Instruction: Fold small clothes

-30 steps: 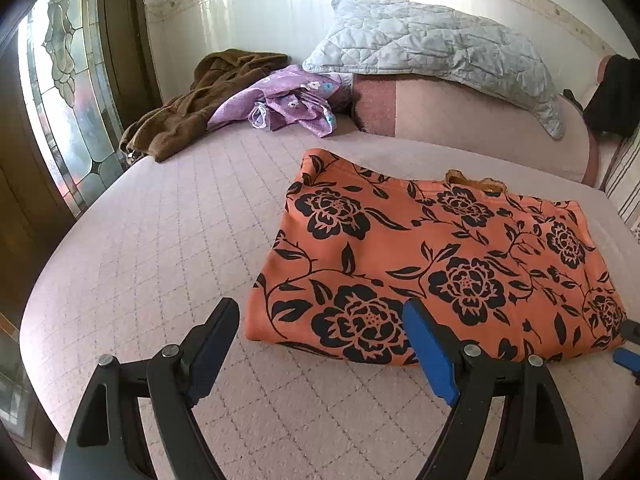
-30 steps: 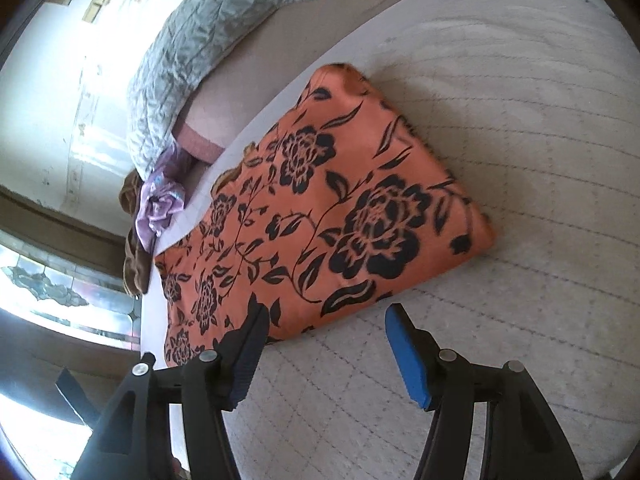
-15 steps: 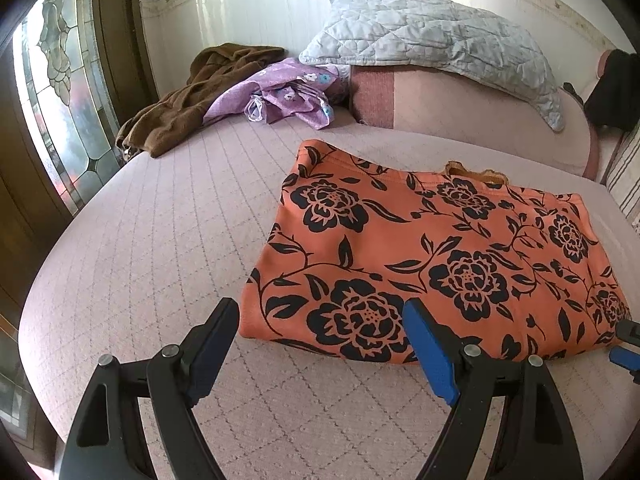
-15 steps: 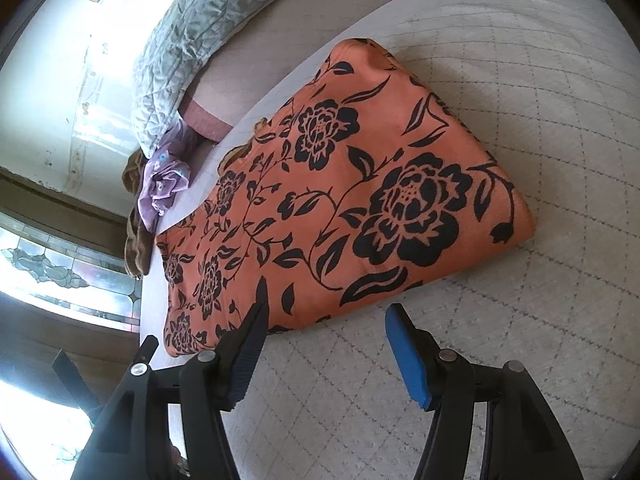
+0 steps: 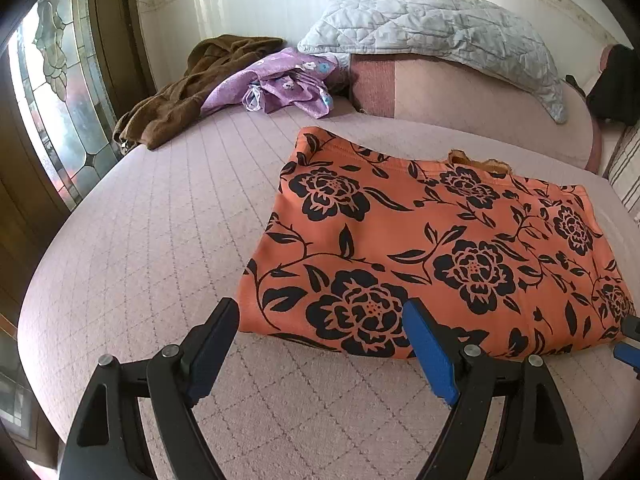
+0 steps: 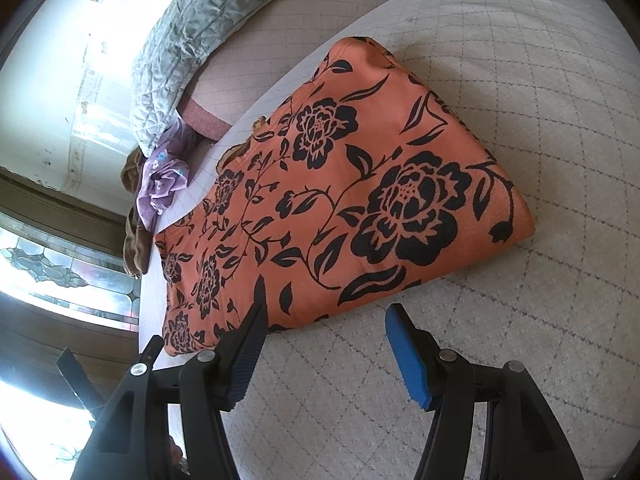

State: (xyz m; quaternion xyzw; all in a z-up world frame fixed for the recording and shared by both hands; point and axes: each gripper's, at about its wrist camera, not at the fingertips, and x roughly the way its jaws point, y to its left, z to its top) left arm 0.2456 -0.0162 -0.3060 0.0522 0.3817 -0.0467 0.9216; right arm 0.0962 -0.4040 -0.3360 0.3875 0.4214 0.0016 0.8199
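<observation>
An orange garment with black flowers (image 5: 436,240) lies folded flat on the pink quilted bed (image 5: 160,220); it also shows in the right wrist view (image 6: 340,200). My left gripper (image 5: 320,328) is open and empty, just short of the garment's near left corner. My right gripper (image 6: 324,332) is open and empty at the garment's near edge, toward its right end. The right gripper's blue tips show at the far right of the left wrist view (image 5: 628,340).
A purple garment (image 5: 280,84) and a brown garment (image 5: 188,88) lie heaped at the back left of the bed. A grey quilted pillow (image 5: 440,28) rests on the pink headboard cushion (image 5: 480,104). A stained-glass window (image 5: 52,100) is at the left.
Both grippers have moved a little closer to the garment's near edge and stay open. The garment has not moved.
</observation>
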